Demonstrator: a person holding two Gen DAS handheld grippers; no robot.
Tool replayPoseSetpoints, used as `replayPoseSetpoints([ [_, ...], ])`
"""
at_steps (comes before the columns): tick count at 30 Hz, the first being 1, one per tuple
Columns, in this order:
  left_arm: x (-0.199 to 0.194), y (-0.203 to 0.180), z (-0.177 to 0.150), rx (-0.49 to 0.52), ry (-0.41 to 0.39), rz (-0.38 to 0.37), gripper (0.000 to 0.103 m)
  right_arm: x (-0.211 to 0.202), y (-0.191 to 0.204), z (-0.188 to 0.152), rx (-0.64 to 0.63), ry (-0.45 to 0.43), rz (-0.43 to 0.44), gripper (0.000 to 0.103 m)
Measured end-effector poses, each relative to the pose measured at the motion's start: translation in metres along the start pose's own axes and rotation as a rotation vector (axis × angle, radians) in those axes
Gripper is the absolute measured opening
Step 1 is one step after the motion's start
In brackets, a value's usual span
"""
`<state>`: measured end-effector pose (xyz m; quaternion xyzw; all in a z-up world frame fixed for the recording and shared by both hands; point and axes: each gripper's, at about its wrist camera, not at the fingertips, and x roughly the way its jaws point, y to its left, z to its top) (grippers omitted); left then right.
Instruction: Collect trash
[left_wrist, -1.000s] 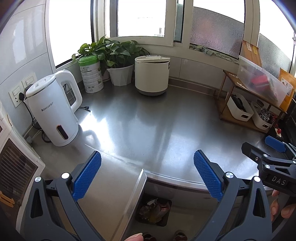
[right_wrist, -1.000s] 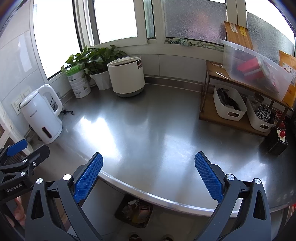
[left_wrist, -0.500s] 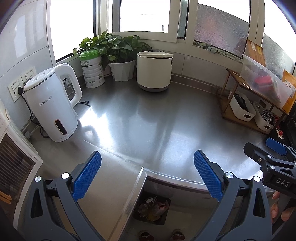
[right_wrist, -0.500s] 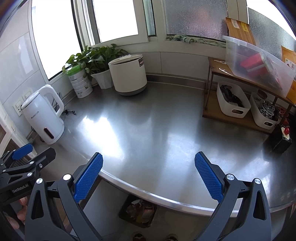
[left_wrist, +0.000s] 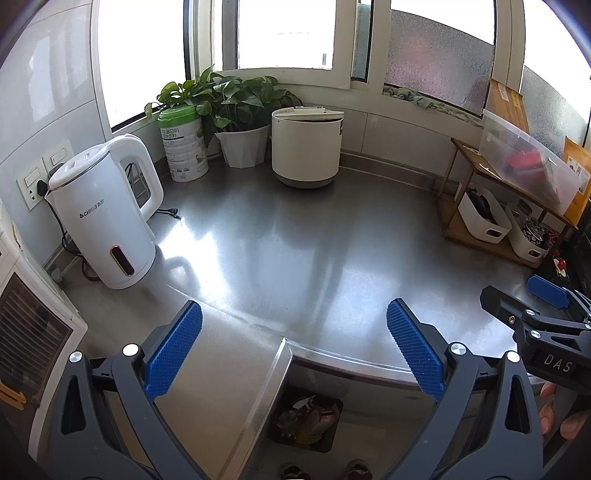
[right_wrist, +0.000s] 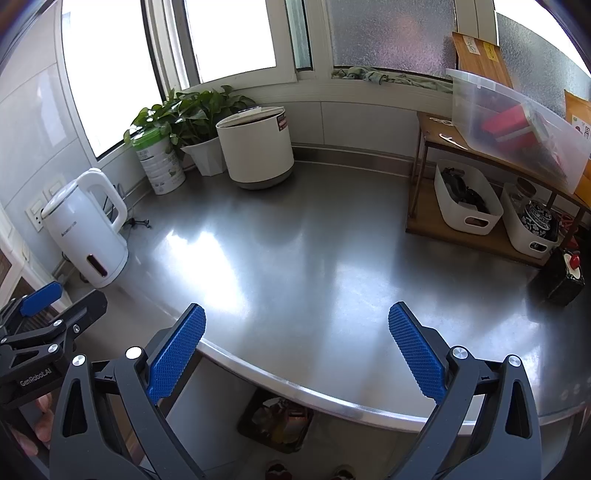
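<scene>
Both grippers are held side by side above the near edge of a steel counter. The left gripper has its blue-padded fingers spread wide, with nothing between them. The right gripper is likewise spread wide and holds nothing. Each gripper shows at the edge of the other's view, the right one at the far right of the left wrist view and the left one at the far left of the right wrist view.

The trash sits in a dark bin on the floor below the counter's front edge, seen between the fingers of both grippers; it contains crumpled wrappers and scraps, not identifiable in detail. It appears in the right wrist view as well. The tips of two shoes are visible just in front of the bin.

On the counter, a white electric kettle stands at the left, plugged into a wall socket. Behind it, along the window, stand a green-lidded can, a potted plant in a white pot, and a white round container with a lid. At the right, a wooden shelf carries two white baskets on its lower level and a clear plastic box, tilted, on top. A small dark object with a red knob stands near the shelf's right end.
</scene>
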<state>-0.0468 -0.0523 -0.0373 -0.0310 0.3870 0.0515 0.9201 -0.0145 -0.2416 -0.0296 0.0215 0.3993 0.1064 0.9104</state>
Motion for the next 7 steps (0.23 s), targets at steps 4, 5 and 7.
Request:
replayPoseSetpoints([
  [4, -0.0008, -0.0003, -0.0002, 0.000, 0.002, 0.009, 0.095, 0.0005, -0.0009, 0.0012, -0.005, 0.000, 0.001, 0.100],
  [5, -0.0013, -0.0007, -0.0002, 0.001, 0.003, 0.011, 0.095, 0.0006, -0.0010, 0.0016, -0.006, 0.000, 0.001, 0.100],
  [7, -0.0029, -0.0020, -0.0005, 0.006, -0.002, 0.014, 0.095, 0.0002, -0.0011, 0.0018, -0.008, 0.001, -0.001, 0.100],
])
